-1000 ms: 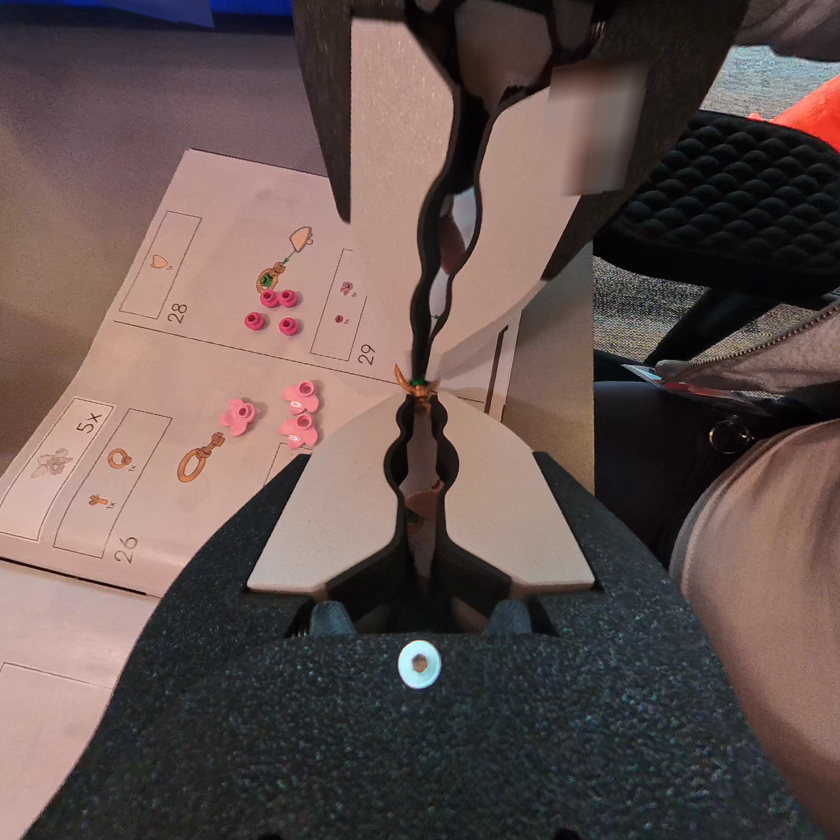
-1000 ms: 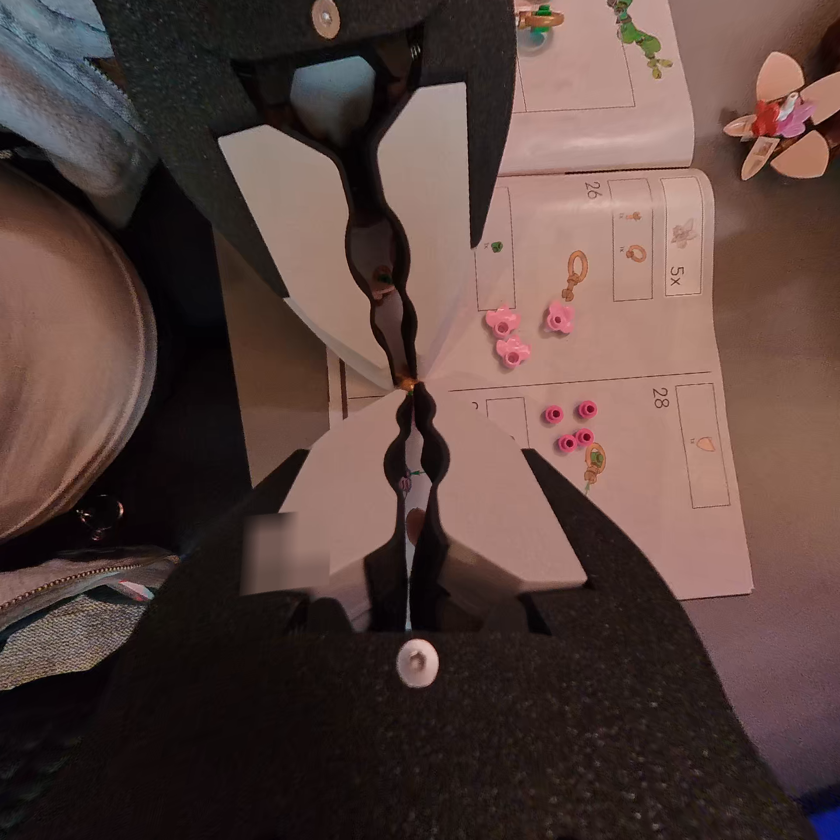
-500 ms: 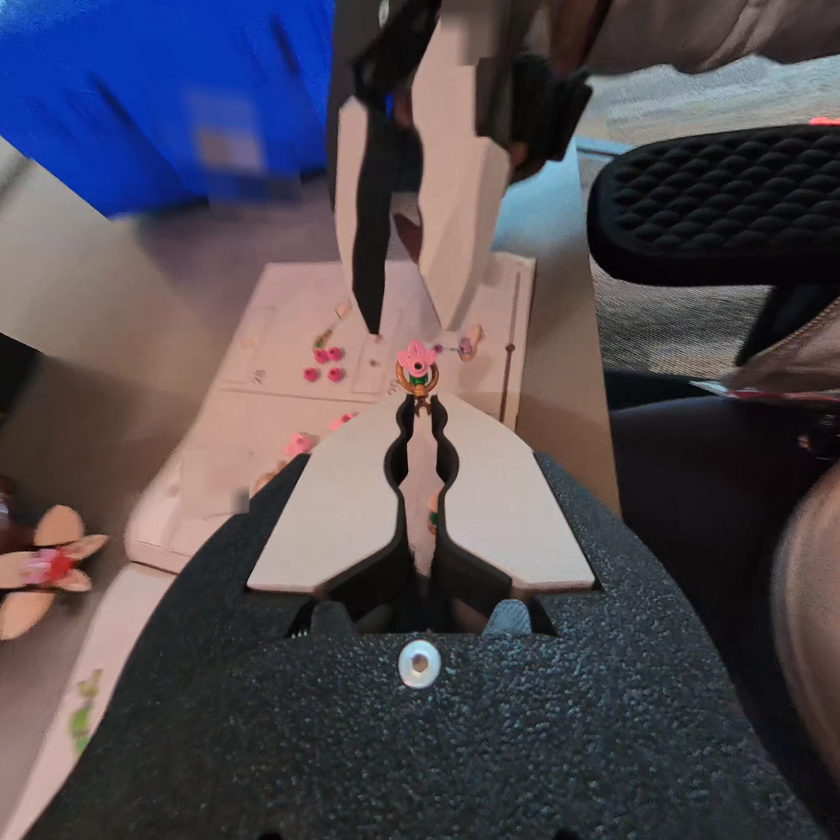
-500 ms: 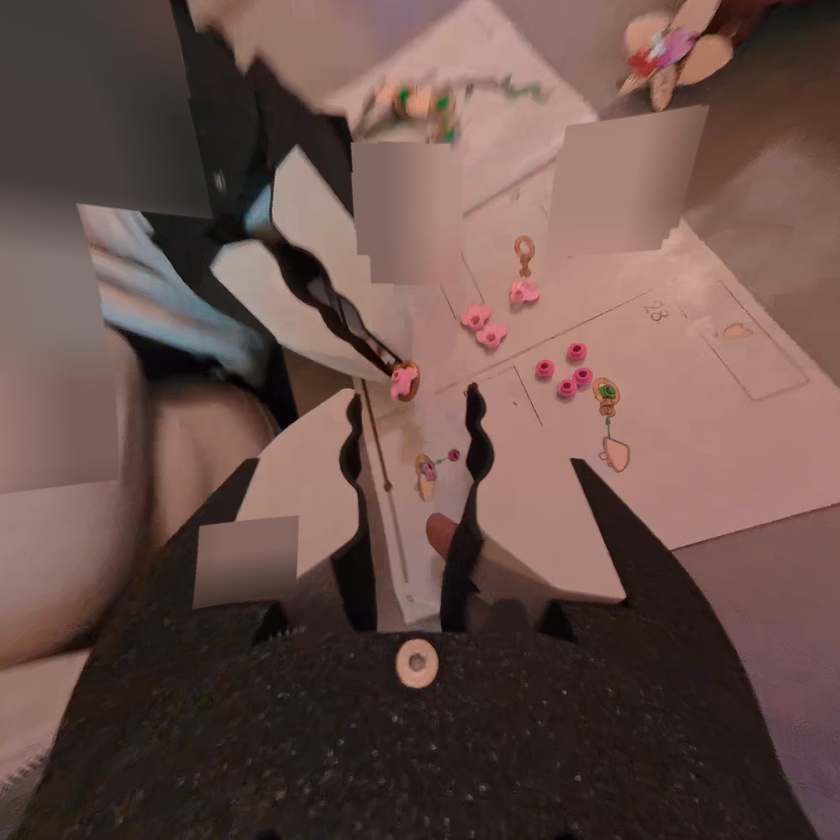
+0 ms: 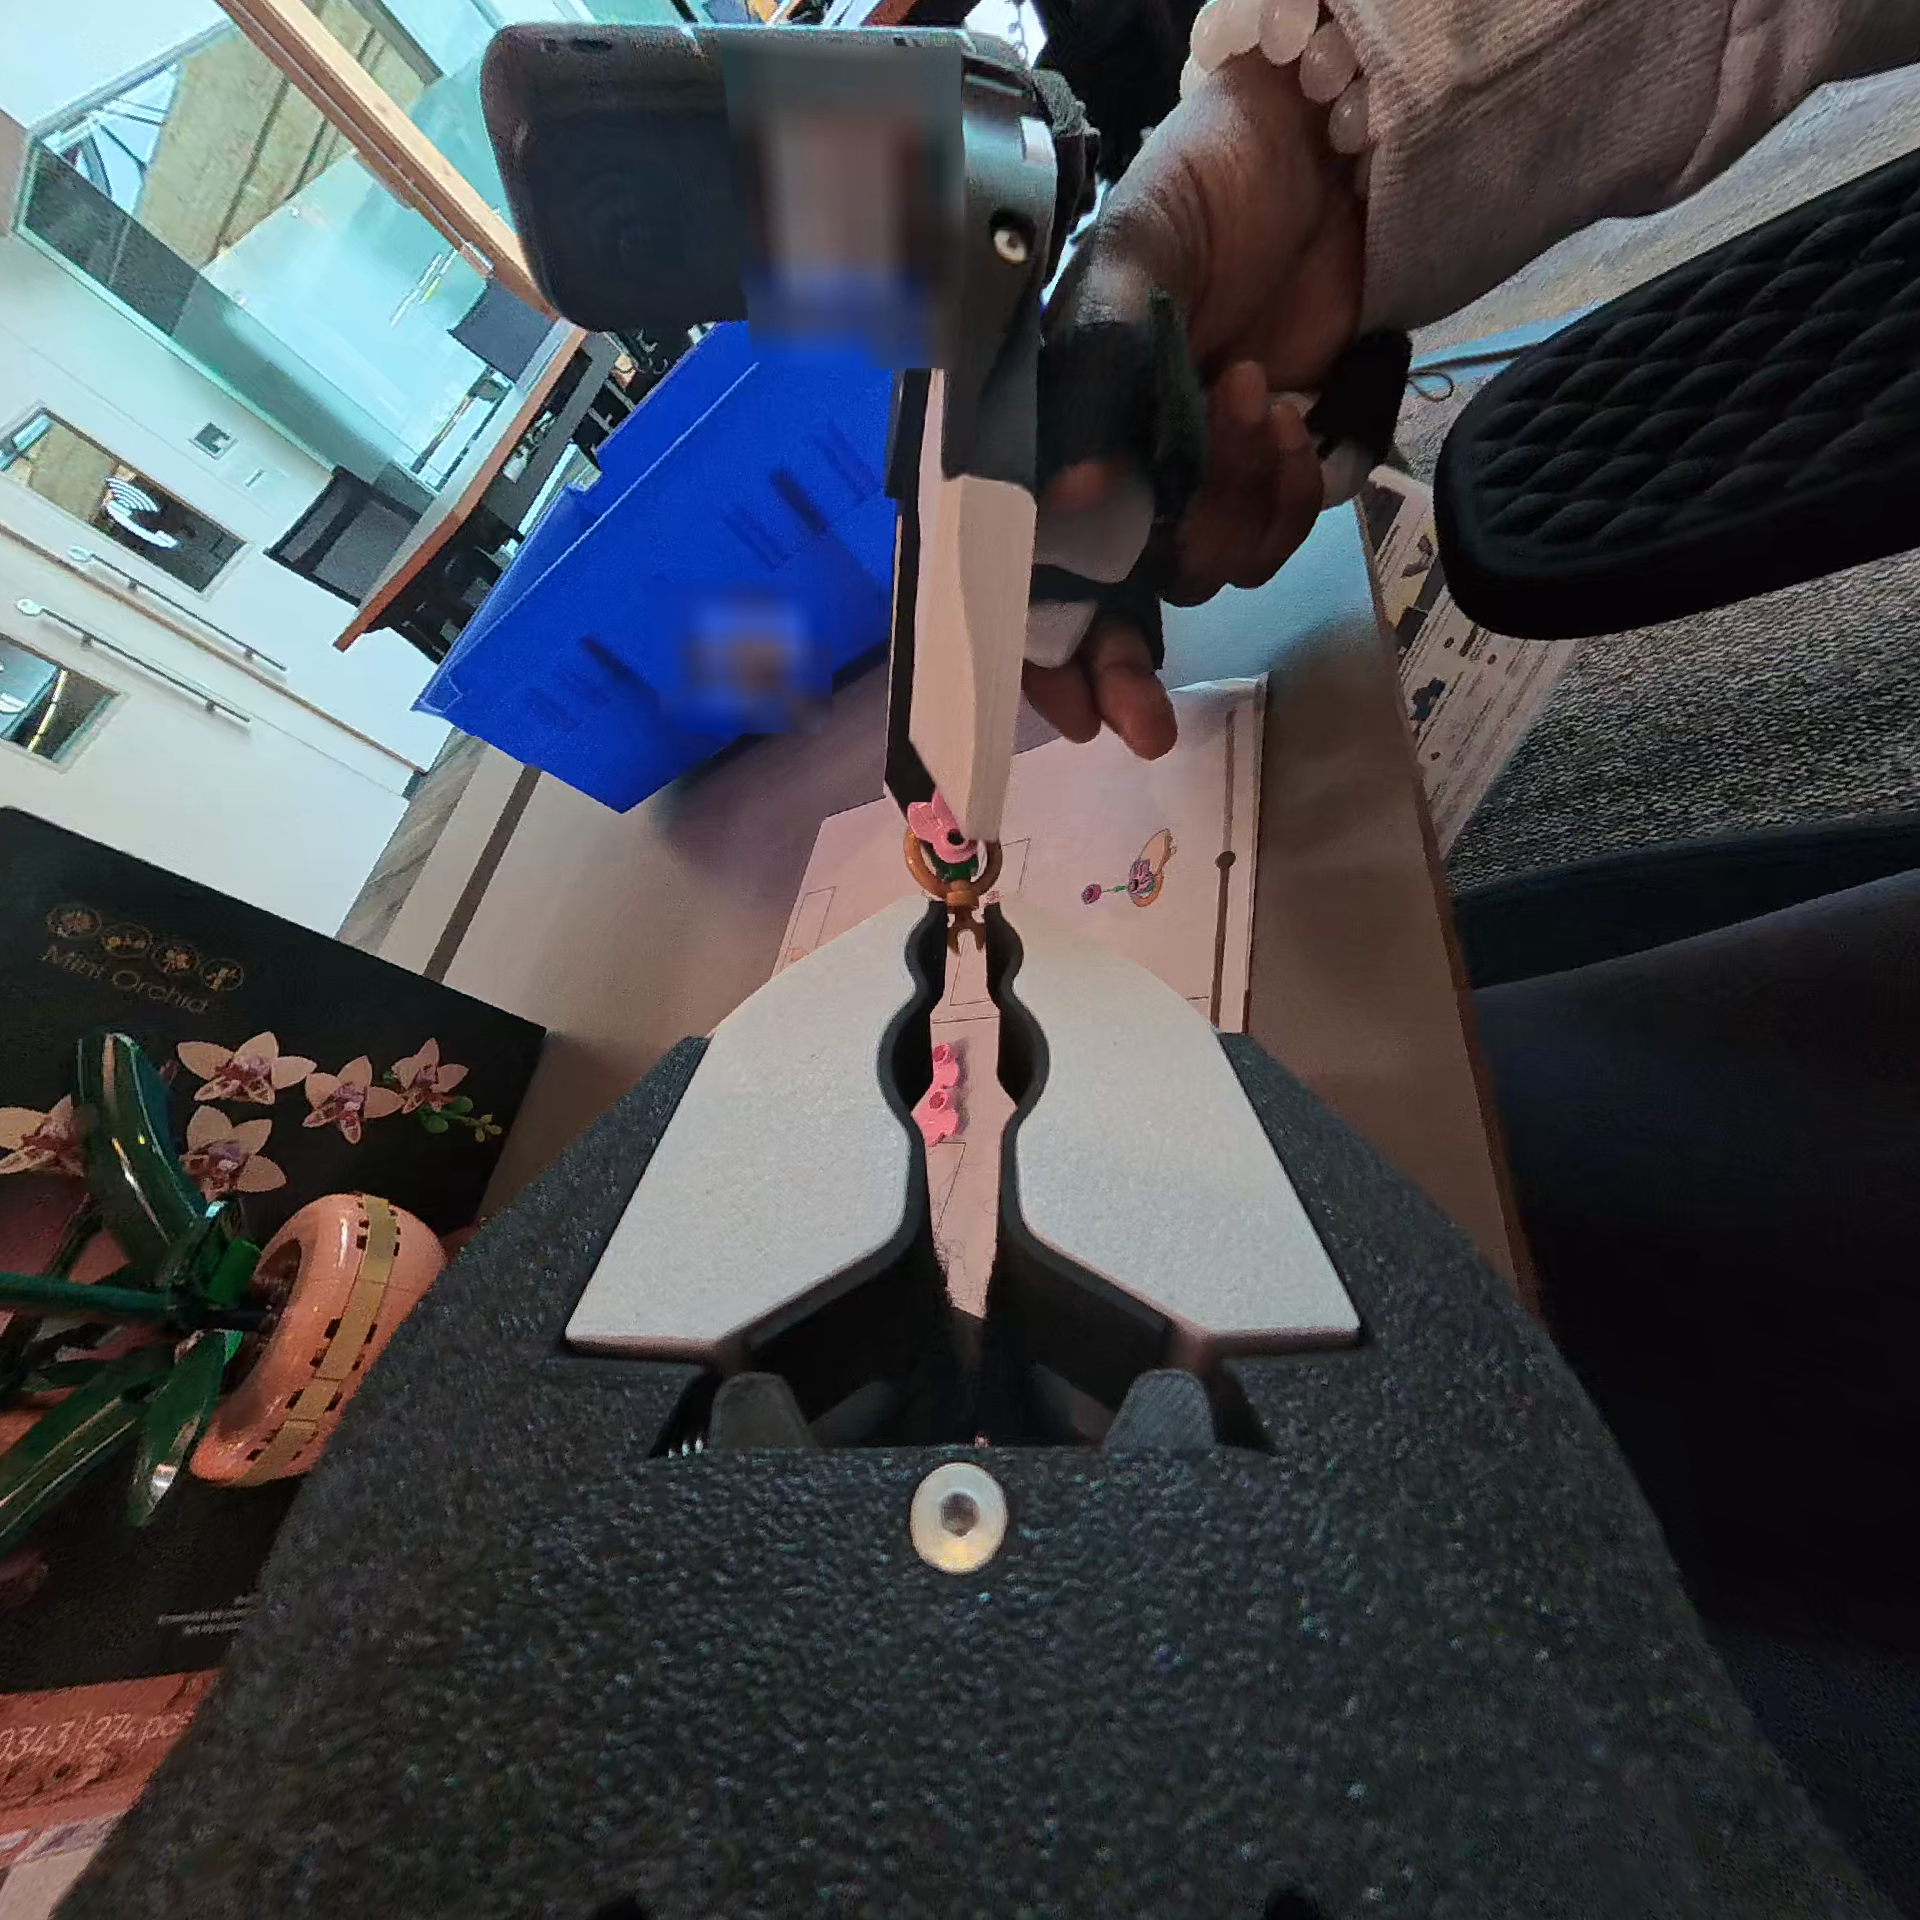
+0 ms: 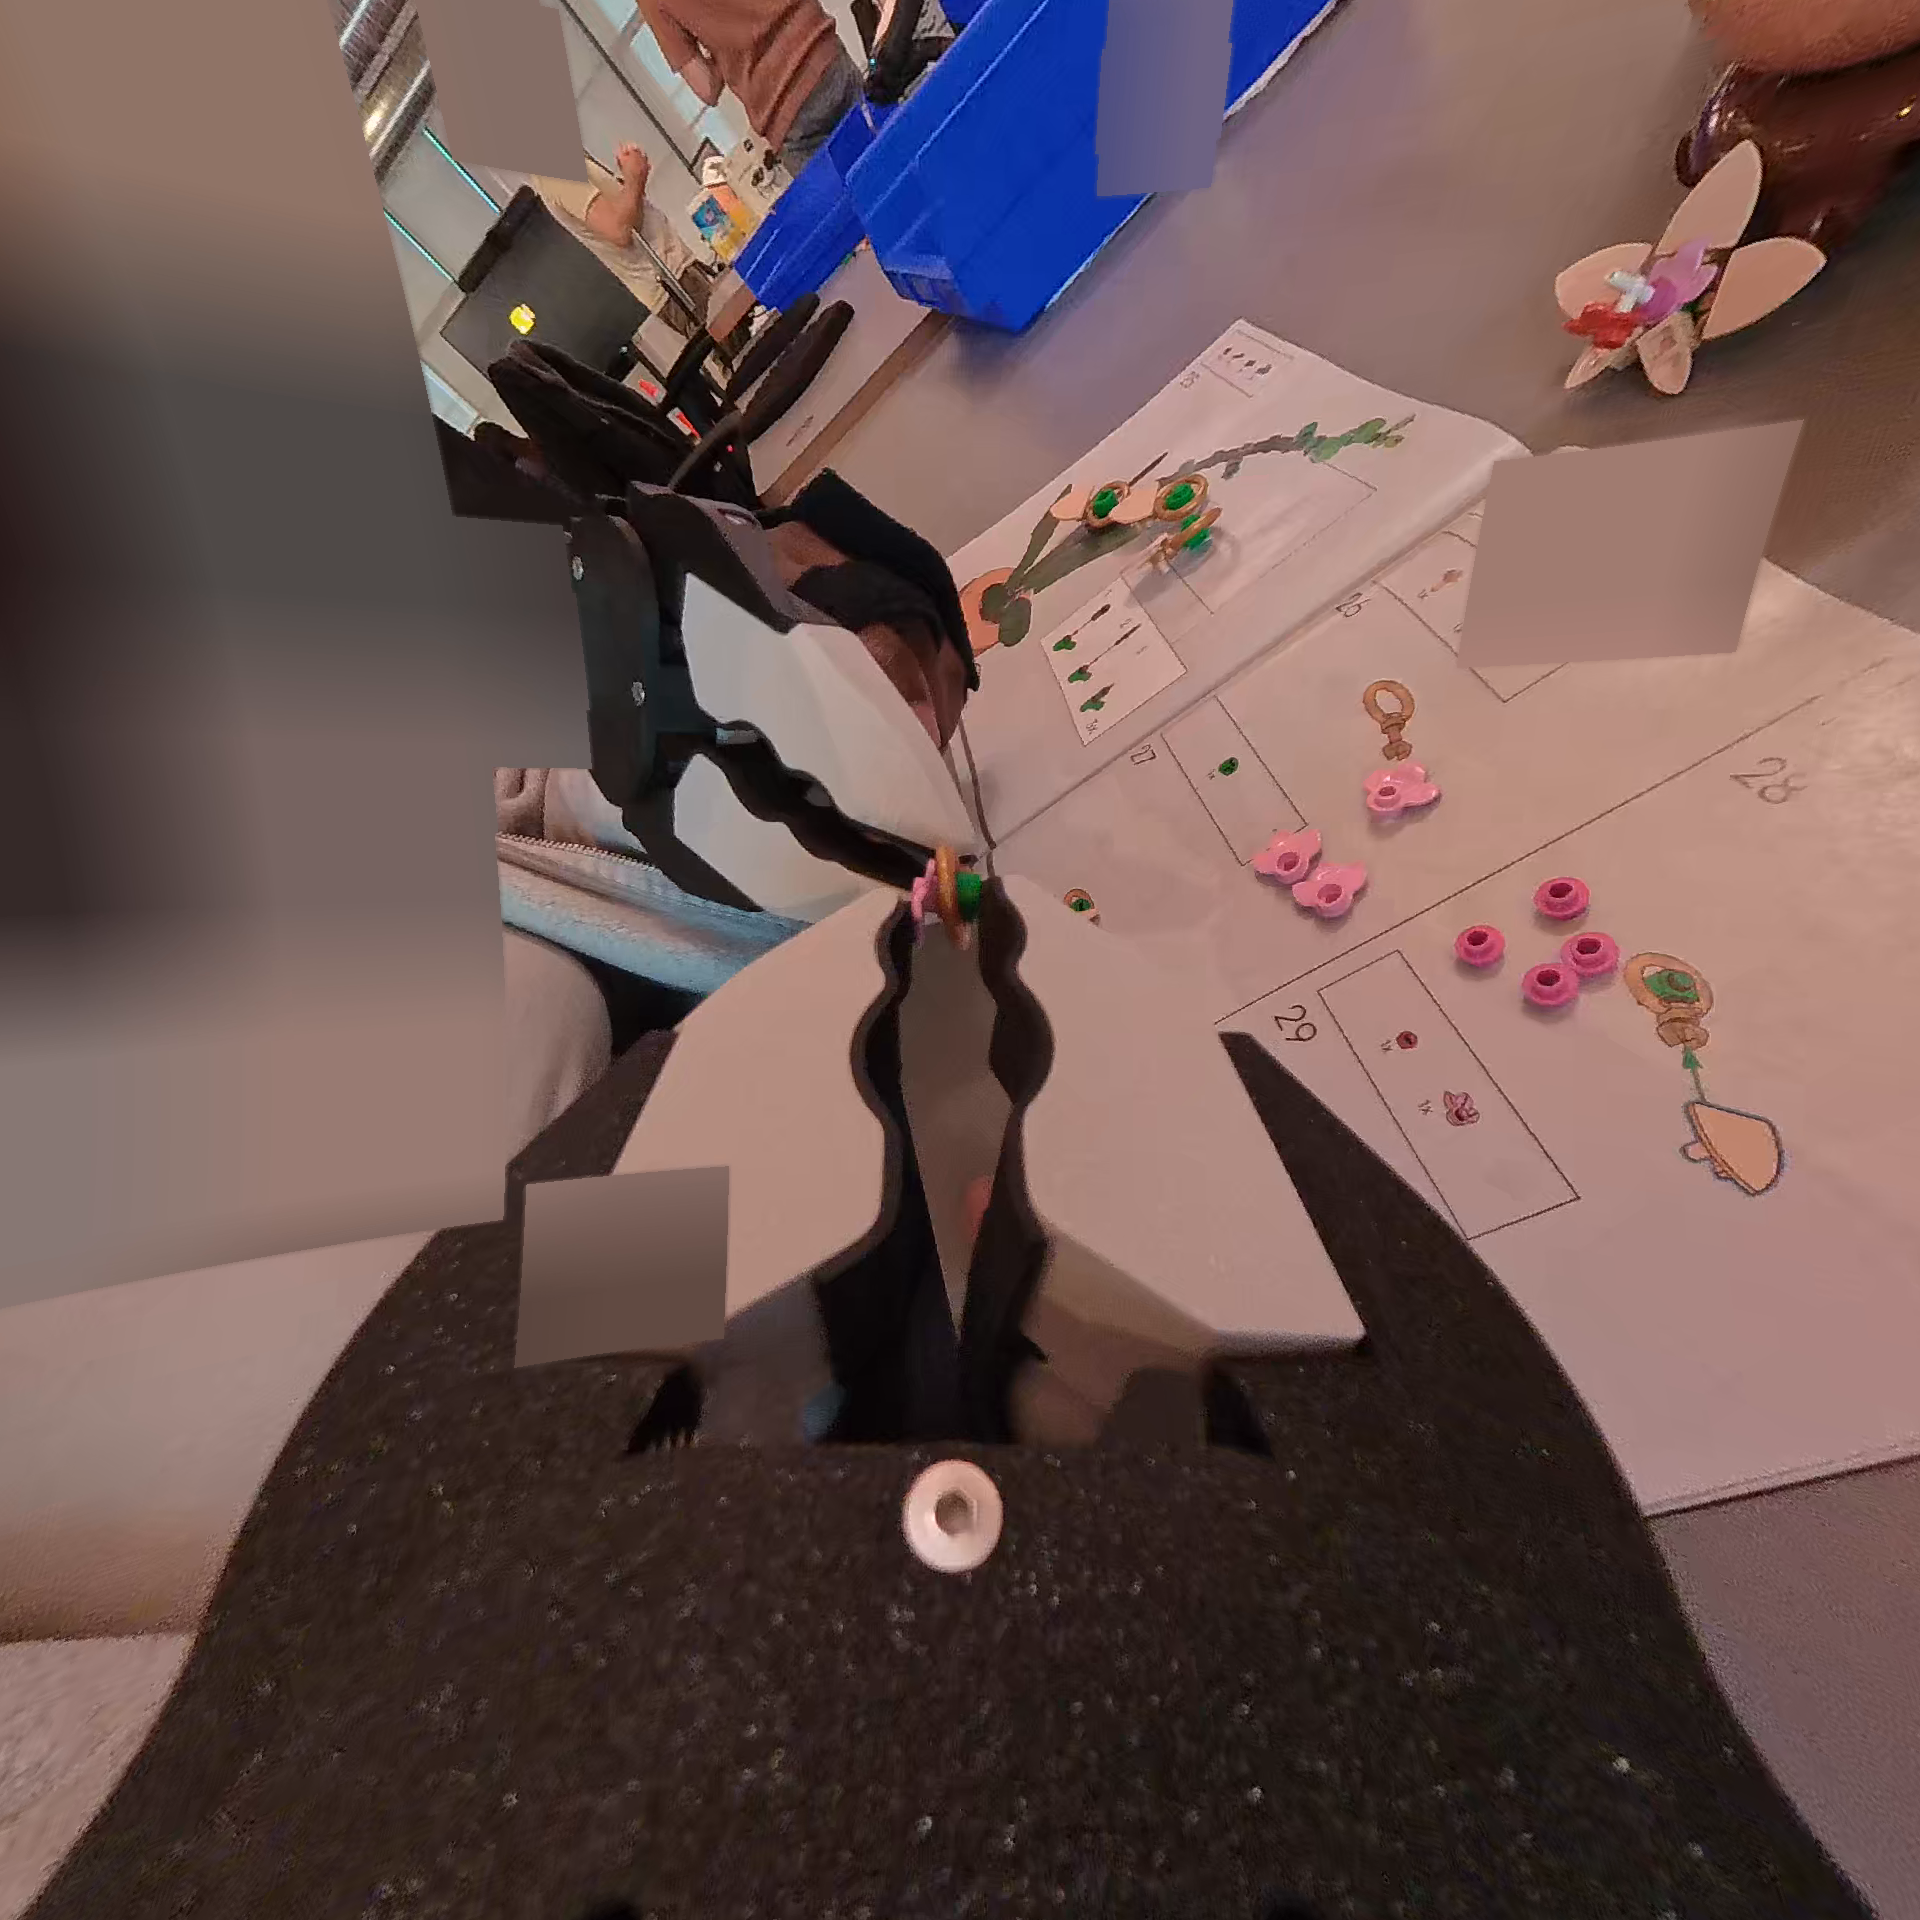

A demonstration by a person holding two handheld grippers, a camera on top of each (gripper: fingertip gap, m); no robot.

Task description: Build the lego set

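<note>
My left gripper [image 5: 966,920] is shut on the stem of a small tan ring piece [image 5: 951,868] and holds it up above the open instruction booklet [image 5: 1122,831]. A pink flower piece [image 5: 932,821] and a green stud [image 6: 969,888] sit on the ring. My right gripper [image 6: 943,914] meets it tip to tip. Its pads close across the assembly, one on the pink flower [image 6: 922,896] and one on the green stud. In the left wrist view the right gripper [image 5: 951,821] comes down from above in a person's hand [image 5: 1226,312].
Loose pink flower pieces [image 6: 1309,868] and magenta round studs [image 6: 1558,951] lie on the booklet [image 6: 1351,1039]. Blue bins [image 6: 987,156] stand behind. A built orchid flower [image 6: 1662,281] lies at the far right. A dark box [image 5: 260,1039], a pink pot with green stems [image 5: 312,1340] and a chair armrest [image 5: 1714,416] also show. My two grippers' fingertips are within a few centimetres of each other.
My right gripper was shut at the ring, opened wide and drew back, leaving the pink flower on it, then closed again across the assembly. Both grippers tilted up from the booklet.
</note>
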